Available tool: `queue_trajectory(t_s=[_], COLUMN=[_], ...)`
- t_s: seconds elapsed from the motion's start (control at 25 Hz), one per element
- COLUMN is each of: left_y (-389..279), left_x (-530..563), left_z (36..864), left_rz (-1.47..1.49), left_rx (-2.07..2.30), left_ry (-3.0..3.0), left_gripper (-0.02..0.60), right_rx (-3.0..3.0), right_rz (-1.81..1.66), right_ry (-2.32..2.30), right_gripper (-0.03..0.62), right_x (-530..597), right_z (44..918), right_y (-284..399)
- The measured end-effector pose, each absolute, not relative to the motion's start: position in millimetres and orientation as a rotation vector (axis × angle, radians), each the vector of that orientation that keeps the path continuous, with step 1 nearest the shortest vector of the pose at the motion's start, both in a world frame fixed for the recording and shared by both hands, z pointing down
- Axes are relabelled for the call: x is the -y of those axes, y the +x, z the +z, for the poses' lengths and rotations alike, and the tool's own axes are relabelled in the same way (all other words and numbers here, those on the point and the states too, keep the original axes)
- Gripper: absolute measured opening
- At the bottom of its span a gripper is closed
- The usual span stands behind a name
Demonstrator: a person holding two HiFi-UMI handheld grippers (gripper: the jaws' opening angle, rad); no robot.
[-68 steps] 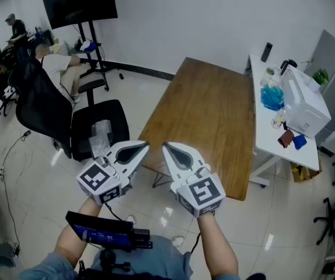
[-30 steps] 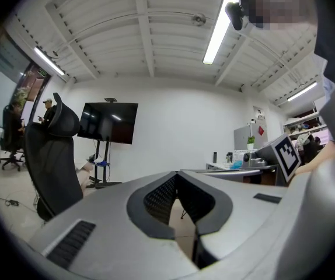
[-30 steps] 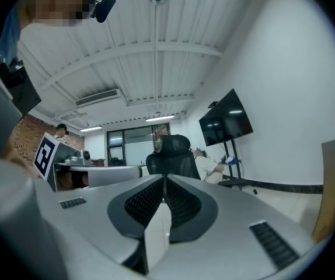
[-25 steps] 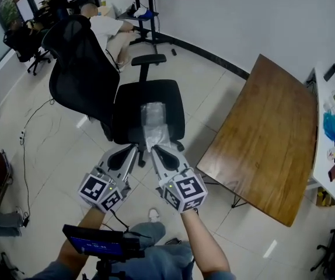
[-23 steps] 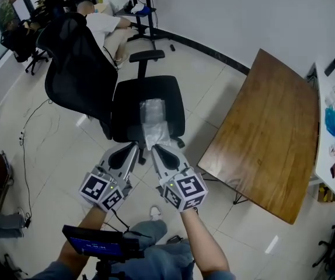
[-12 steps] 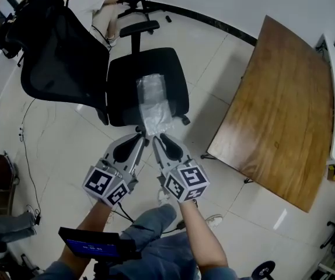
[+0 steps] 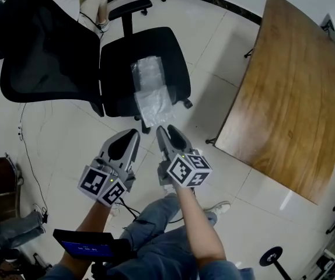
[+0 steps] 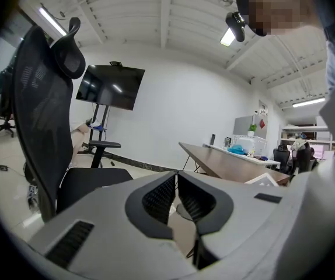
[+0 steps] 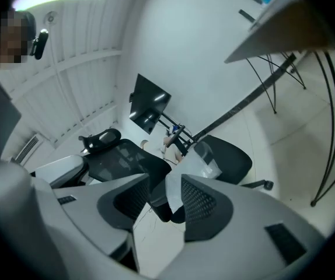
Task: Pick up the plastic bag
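A clear plastic bag (image 7: 150,92) lies on the black office chair's seat (image 7: 173,57), its near end hanging over the front edge. My right gripper (image 7: 163,132) is just short of that end, jaws opening. In the right gripper view the bag (image 9: 205,156) shows in the gap of the right gripper (image 9: 164,185), and the pads do not press on it. My left gripper (image 7: 131,134) hovers beside it to the left, shut and empty. In the left gripper view the left gripper (image 8: 176,177) points over the chair seat (image 8: 91,182).
The chair's tall mesh back (image 7: 39,51) stands at the left. A wooden table (image 7: 290,98) fills the right side, with tiled floor between. A cable (image 7: 27,144) runs along the floor at the left. A monitor on a stand (image 8: 109,86) is against the far wall.
The head view has swung down over the chair, which now sits closer and higher in the frame. Both grippers have stayed near the bag's hanging end. The right jaws have parted.
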State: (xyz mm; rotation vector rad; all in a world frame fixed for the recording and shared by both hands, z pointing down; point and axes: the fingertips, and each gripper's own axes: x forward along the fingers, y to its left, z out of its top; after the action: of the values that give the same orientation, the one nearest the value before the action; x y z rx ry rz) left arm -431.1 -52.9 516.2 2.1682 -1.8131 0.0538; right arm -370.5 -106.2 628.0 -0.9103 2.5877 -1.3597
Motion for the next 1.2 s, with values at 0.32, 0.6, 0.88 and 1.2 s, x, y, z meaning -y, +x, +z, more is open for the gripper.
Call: queue_trajectory(t_s=[0.32,0.6,0.88,1.2], left_y=[-448,-461,-482,-481], left_x=[60,62,58,63], left_z=[539,557,561,555], left_rz=[0.113,0.156,0.151,0.099], left_rx=[1.787,1.771,1.787,1.781], left_ry=[2.149,2.111,2.062,2.062], left_gripper=[0.028,0.026,0.025,0.025], right_rx=[-2.282,-2.079,-1.982,-2.047], right_rz=[-1.719,-1.822,-1.816,-1.755], right_ry=[-0.932,-0.911,-0.850,-0.845], right_gripper=[0.239,0.239,0.176,0.007], right_x=[114,129,145,156], right_z=[688,701,692,678], right_y=[-387,-401,-412,-409])
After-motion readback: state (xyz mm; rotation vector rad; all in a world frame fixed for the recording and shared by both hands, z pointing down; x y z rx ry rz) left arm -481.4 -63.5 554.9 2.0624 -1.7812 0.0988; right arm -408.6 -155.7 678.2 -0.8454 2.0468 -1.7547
